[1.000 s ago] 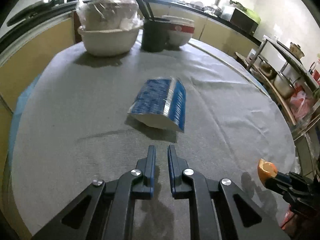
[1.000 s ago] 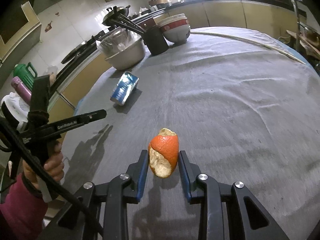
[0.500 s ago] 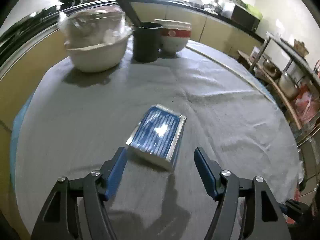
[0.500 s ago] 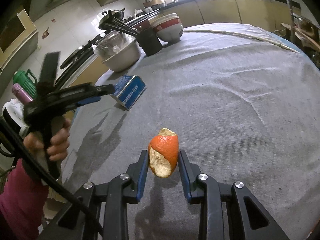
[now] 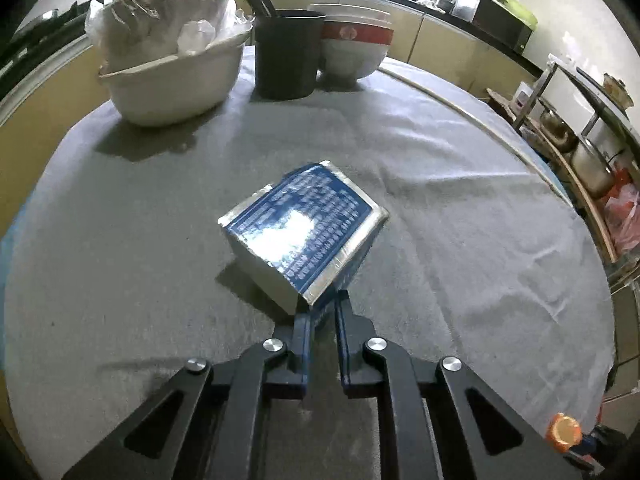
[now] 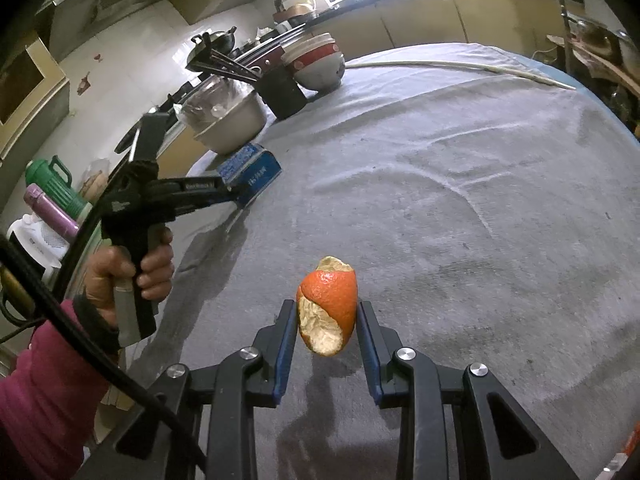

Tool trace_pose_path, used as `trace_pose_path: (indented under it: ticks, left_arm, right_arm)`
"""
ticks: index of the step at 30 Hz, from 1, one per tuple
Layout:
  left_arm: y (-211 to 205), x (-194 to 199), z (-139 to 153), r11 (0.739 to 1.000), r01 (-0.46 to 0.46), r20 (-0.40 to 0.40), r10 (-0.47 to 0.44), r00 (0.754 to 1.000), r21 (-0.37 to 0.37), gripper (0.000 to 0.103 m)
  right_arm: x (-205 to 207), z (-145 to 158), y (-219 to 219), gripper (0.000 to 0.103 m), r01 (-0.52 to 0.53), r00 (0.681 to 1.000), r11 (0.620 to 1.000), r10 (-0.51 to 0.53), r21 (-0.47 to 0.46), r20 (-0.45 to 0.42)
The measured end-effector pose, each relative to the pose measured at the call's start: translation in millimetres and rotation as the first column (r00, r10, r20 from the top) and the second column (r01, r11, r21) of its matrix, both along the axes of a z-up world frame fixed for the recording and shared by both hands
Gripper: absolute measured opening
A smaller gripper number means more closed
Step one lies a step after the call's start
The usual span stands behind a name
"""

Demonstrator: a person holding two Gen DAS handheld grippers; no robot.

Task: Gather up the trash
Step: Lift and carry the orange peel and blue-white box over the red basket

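The left gripper has its jaws pinched together on the near lower corner of the blue carton, which tips up off the grey cloth of the table, its far end seemingly just clear of the cloth, though the angle makes that hard to confirm. The carton looks like thin foil-lined card: light, probably empty, and stiff along its folded edges but easily crushed across the broad printed face. A corner pinch on so glossy a skin may let it swing or slip, so a hold further in along the seam would likely be steadier. The right gripper holds the orange peel between its jaws, clamped on both curved sides above the table. The peel is soft, light and springy, with a waxy outside and pithy inside; it should tolerate a firm squeeze, and gripping across its middle, as here, suits it.
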State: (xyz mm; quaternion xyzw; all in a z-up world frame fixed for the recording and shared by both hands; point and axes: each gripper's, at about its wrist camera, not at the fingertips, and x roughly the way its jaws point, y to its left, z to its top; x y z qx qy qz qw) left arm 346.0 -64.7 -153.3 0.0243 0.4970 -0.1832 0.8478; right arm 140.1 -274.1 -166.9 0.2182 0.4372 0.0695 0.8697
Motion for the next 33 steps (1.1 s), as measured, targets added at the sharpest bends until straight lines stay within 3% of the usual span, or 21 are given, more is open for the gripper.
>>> trace_pose_path:
  ticks: [8, 16, 17, 18, 20, 23, 33]
  left_arm:
    - [16, -32, 15, 0.999, 0.022, 0.042, -0.021, 0.999, -0.036, 0.004]
    - [40, -61, 30, 0.999, -0.003, 0.059, 0.006, 0.998, -0.041, 0.003]
    - [43, -59, 34, 0.999, -0.015, 0.062, 0.017, 0.998, -0.038, 0.01]
    - [44, -55, 35, 0.999, -0.02, 0.055, 0.022, 0.998, -0.035, 0.035]
    - [49, -44, 39, 0.998, -0.042, 0.042, 0.043, 0.998, -0.041, 0.073]
    - [46, -29, 45, 0.997, -0.023, 0.065, 0.027, 0.998, -0.071, 0.077]
    - [-5, 28, 17, 0.99, 0.099, 0.023, -0.102, 0.995, 0.096, 0.077]
  right_arm:
    - [-15, 7, -10, 0.032, 0.02, 0.999, 1.0, -0.02, 0.009, 0.025]
    - [-24, 9, -14, 0.032, 0.029, 0.999, 0.999, -0.031, 0.042, 0.029]
    - [-25, 10, -14, 0.032, 0.029, 0.999, 0.999, -0.03, 0.041, 0.032]
    - [-27, 11, -14, 0.032, 0.028, 0.999, 0.999, -0.03, 0.039, 0.035]
    - [-30, 12, -15, 0.032, 0.03, 0.999, 0.999, -0.031, 0.04, 0.036]
    - [-33, 8, -16, 0.032, 0.036, 0.999, 0.999, -0.037, 0.041, 0.023]
    - [-23, -3, -19, 0.032, 0.045, 0.999, 0.998, -0.045, 0.044, -0.015]
